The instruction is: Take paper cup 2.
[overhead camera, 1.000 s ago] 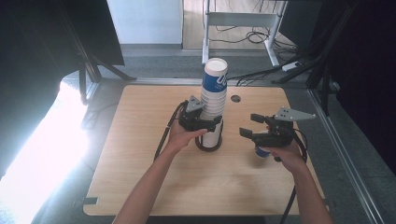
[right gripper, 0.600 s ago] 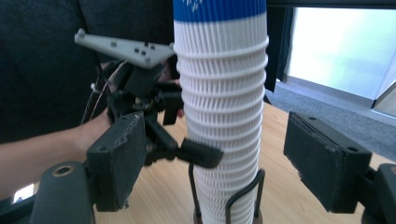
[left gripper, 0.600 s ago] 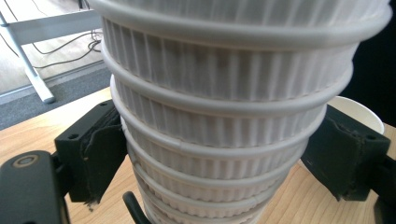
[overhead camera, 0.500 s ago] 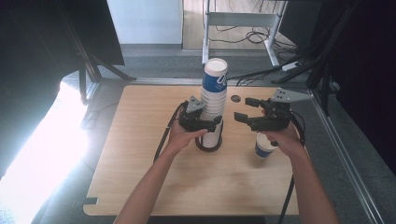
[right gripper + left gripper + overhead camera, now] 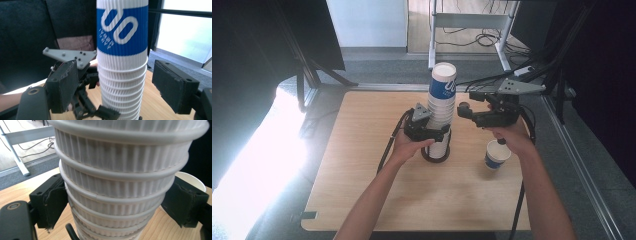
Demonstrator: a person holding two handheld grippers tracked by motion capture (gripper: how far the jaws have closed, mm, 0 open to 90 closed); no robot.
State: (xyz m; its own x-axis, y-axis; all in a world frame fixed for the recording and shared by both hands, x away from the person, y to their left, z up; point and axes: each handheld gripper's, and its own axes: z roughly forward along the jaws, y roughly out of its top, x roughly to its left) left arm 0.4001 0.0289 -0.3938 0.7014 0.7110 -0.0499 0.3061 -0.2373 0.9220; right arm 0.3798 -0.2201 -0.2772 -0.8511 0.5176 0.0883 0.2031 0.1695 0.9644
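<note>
**Right gripper level with upper stack, jaws not yet on it**

The stack of cups stands upright on the table, its long axis vertical, seated in a dark ring base. The left gripper is clamped on the lower part of the stack; in the left gripper view both pads press against the ribbed walls.

The right gripper sits just to the right of the stack, at the height of its upper cups. Its jaws are released: the right gripper view shows the stack between them with a gap on each side.

1 separate cup stands on the table under the right hand.

Judgement: the right gripper is the nearer to the top cup; closing there, then drawing straight up along the stack's axis, should free it.
</note>
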